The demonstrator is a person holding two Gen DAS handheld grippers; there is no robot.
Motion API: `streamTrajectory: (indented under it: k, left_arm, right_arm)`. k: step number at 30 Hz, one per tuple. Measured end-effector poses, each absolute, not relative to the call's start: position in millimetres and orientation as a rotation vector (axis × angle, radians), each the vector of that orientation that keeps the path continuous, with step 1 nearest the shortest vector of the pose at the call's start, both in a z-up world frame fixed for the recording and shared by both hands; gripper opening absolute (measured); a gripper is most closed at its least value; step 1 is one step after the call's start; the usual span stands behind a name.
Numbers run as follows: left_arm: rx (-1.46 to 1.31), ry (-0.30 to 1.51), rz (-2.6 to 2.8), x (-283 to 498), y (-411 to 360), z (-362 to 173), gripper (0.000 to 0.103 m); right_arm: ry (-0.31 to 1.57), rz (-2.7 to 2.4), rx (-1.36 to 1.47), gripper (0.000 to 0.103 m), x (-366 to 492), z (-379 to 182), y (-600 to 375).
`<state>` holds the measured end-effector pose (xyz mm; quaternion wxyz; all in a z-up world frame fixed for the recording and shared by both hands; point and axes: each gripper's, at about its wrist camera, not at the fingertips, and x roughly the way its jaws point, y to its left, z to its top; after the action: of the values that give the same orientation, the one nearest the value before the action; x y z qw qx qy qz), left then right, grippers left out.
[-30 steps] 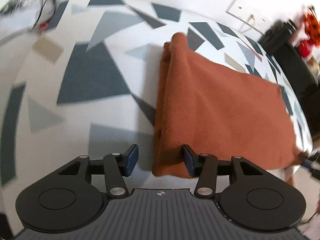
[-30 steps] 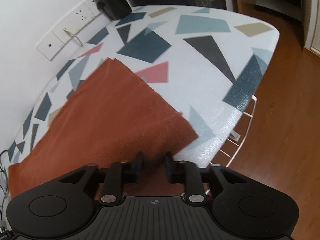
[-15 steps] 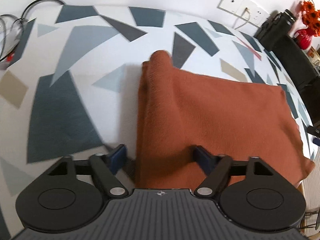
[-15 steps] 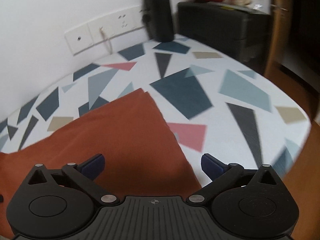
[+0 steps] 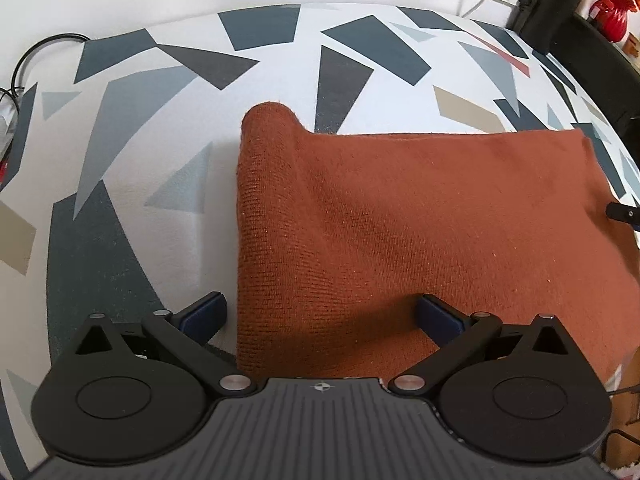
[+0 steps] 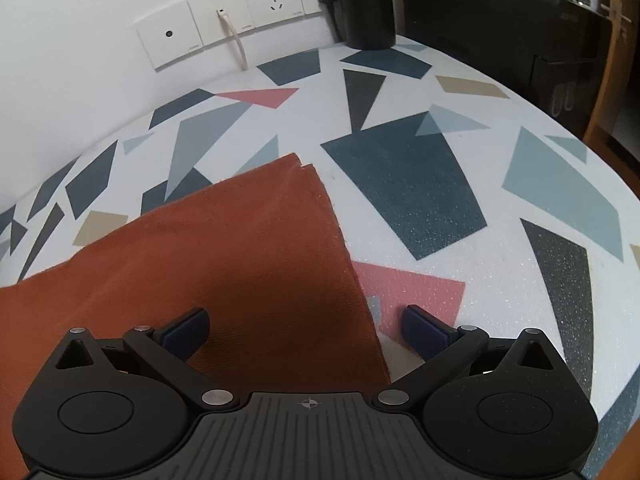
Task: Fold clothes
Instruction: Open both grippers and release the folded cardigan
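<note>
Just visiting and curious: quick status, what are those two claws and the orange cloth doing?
Left gripper open, straddling the cloth's left edge. Right gripper open, straddling its right edge. Rust-orange cloth lies folded flat on the patterned board. Nothing in the way.

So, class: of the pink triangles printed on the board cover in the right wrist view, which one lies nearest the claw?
The larger pink patch, just right of the rust cloth, between the open right claw fingers. The slimmer pink triangle lies far back near the wall sockets.

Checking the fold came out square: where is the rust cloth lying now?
The rust cloth lies flat on the patterned board, between both open grippers, below the wall sockets.
</note>
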<state>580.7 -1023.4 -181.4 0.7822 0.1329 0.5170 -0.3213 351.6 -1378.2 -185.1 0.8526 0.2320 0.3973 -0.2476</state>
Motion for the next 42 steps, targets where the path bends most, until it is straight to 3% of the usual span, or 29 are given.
streamTrajectory:
  k: [6,14,34,42]
  left_arm:
    - [0.264,1.092,-0.675,580,-1024,-182,0.103]
    - [0.251,1.078,-0.685,577,-1021,-182,0.103]
    - [0.242,1.019,-0.698,569,-1016,-184,0.103]
    - [0.243,0.989,-0.728,563,-1007,-185,0.103]
  right_arm:
    - [0.813,-0.529,0.436,0.102,356,-187,-1376]
    - [0.671,-0.573,0.795,0.102,336,-183,-1401]
    - [0.792,-0.725,0.481,0.102,362,-190,-1357]
    - [0.675,-0.709,0.681,0.102,343,-184,-1365]
